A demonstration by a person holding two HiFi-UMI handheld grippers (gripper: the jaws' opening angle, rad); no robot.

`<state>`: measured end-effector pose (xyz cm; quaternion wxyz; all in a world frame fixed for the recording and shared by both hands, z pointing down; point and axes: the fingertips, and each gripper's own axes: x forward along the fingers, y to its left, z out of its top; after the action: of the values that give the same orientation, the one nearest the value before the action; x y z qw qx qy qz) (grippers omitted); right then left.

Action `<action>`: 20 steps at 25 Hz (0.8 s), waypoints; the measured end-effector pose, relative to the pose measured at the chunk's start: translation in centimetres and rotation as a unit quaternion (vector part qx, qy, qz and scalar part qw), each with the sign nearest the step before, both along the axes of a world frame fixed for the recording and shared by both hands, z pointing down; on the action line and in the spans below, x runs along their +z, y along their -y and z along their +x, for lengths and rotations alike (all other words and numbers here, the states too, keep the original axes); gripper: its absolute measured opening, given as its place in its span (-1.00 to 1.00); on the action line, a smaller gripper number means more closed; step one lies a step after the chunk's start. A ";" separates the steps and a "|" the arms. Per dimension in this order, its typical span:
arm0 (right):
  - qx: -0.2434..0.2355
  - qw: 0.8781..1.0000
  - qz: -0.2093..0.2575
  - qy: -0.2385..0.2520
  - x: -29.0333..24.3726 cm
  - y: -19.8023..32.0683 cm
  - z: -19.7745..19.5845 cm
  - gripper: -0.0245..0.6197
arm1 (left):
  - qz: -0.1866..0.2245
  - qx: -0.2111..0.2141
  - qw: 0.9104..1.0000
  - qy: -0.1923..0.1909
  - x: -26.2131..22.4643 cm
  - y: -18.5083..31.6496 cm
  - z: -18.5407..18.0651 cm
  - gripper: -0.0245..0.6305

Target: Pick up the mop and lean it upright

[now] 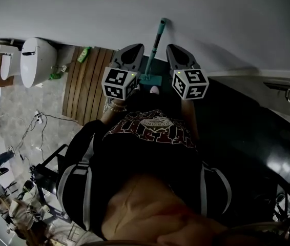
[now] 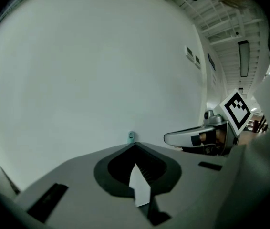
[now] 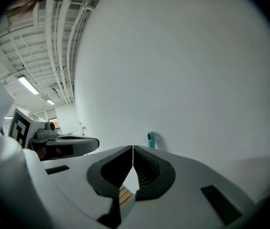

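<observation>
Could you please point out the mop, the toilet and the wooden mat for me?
mop (image 1: 158, 39): head view, on its teal handle.
toilet (image 1: 34, 60): head view, on its white body.
wooden mat (image 1: 86, 83): head view, on its middle slats.

The mop (image 1: 157, 42) has a smooth teal shaft that looks like plastic or coated metal, with a faint sheen. The left gripper (image 1: 133, 49) and right gripper (image 1: 174, 49) have smooth, matt grey plastic shells, and their ribbed pads (image 3: 149, 171) are darker (rubbery, by the look of them). The far wall (image 1: 227, 14) is plain white and matt. Left of the mop, the slatted mat (image 1: 86, 83) is brown wood. The toilet (image 1: 35, 60) further left is glossy white. The dark floor (image 1: 257, 132) at right is polished and reflective. The person's sweatshirt (image 1: 150, 137) is dark cloth with a print.
</observation>
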<state>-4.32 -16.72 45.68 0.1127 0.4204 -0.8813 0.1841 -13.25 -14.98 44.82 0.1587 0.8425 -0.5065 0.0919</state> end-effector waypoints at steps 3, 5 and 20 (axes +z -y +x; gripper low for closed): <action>-0.006 1.000 -0.002 -0.002 0.1 -0.2 -0.6 -0.86 | 0.001 -0.003 1.000 -0.002 -0.1 -0.4 -0.4 -0.78; -0.009 1.000 -0.004 -0.005 0.3 -0.3 -0.9 -0.86 | 0.000 -0.004 1.000 -0.002 0.1 -0.6 -0.6 -0.78; -0.014 1.000 -0.008 -0.015 0.3 -0.9 -0.7 -0.86 | -0.005 -0.003 1.000 -0.001 0.1 -0.5 -0.8 -0.78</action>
<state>-5.03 -15.80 46.03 0.1315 0.4096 -0.8840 0.1831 -14.08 -14.44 44.96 0.1634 0.8403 -0.5084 0.0935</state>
